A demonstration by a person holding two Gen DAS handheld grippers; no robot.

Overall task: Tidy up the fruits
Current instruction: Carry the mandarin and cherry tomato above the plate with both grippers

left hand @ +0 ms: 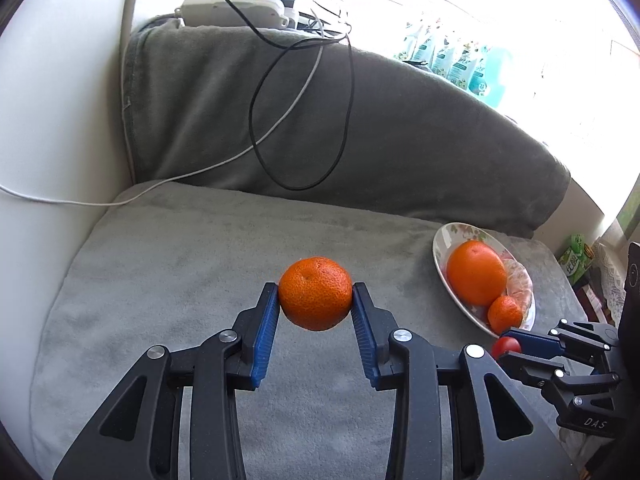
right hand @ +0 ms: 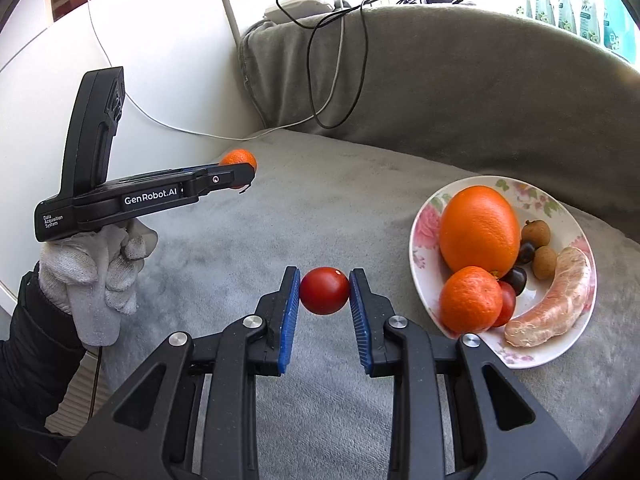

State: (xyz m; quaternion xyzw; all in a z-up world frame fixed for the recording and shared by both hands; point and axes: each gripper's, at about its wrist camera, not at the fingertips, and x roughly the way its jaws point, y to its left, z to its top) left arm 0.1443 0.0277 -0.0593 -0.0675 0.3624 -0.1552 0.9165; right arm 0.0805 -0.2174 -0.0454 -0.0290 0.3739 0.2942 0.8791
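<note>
My left gripper (left hand: 315,294) is shut on a mandarin (left hand: 315,293), held above the grey cushion; in the right wrist view the same mandarin (right hand: 237,159) shows at the left gripper's (right hand: 240,172) tip. A red cherry tomato (right hand: 324,290) is pinched between the blue pads of my right gripper (right hand: 324,292), just left of the floral plate (right hand: 426,216). On the plate lie a large orange (right hand: 478,228), a small mandarin (right hand: 470,298), a peeled citrus segment (right hand: 554,300), longans and dark cherries. In the left wrist view the right gripper (left hand: 507,344) with its tomato (left hand: 507,347) hovers by the plate's (left hand: 442,240) near rim.
The grey cushion (right hand: 320,208) covers a sofa seat with a grey backrest (left hand: 400,128) behind. Black and white cables (left hand: 304,120) hang over the backrest. A white wall panel (left hand: 52,120) stands at the left. A gloved hand (right hand: 100,272) holds the left gripper.
</note>
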